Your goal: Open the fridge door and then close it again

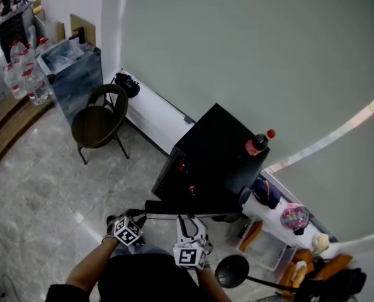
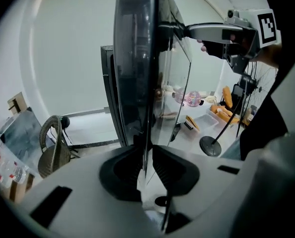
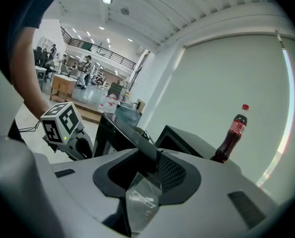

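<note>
The small black fridge (image 1: 215,150) stands against the pale wall, a cola bottle (image 1: 258,143) on its top. Its door (image 1: 177,207) is swung out toward me. My left gripper (image 1: 135,216) is shut on the door's edge, which runs upright between its pads (image 2: 165,165) in the left gripper view. My right gripper (image 1: 188,219) grips the same door further along. In the right gripper view the door's top corner (image 3: 130,135) sits between its pads (image 3: 171,172), and the left gripper (image 3: 85,148) shows beside it. The cola bottle (image 3: 232,135) stands behind.
A round wicker chair (image 1: 99,121) stands left of the fridge, with a grey bin (image 1: 73,74) and several water bottles (image 1: 23,74) beyond. A low white ledge (image 1: 155,115) runs along the wall. A stand's round base (image 1: 232,270) and clutter with a pink ball (image 1: 294,217) lie right.
</note>
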A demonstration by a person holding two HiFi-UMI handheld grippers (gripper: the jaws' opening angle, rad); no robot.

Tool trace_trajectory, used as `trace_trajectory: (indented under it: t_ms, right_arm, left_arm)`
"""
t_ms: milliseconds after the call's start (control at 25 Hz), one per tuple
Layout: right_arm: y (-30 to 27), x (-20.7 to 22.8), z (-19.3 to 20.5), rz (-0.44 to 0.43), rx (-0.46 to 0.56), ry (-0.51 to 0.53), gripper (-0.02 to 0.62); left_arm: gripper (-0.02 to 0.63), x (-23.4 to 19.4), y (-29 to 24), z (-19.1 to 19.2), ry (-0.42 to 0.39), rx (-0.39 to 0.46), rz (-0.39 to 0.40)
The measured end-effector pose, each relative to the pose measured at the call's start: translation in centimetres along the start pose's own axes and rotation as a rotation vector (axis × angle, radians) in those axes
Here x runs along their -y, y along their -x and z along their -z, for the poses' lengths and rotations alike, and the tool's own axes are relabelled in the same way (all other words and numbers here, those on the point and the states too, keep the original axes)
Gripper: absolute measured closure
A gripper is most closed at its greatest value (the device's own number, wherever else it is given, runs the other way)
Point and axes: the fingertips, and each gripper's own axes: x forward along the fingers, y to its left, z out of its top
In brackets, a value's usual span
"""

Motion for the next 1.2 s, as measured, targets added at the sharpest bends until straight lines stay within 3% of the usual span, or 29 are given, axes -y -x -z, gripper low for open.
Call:
trace_trajectory:
  t_ms: [280, 760, 1200]
  right_arm:
    - [-2.9, 1.3, -0.3, 0.104, -0.053, -0.003, 0.474]
    - [-7.8, 5.3, -1.0, 0.325, -0.199, -0.089, 0.474]
    - [-9.6, 7.3, -1.0, 0.46, -0.261, -0.146, 0.471]
  left_arm:
    - [0.545, -3.9, -2.1, -2.2, -0.073, 0.024, 0.087]
    - [0.545, -9.7, -6.5, -6.9, -0.255, -0.014, 0.297]
    - [0.545, -11.6, -8.6, -9.3, -0.354, -0.026, 0.419]
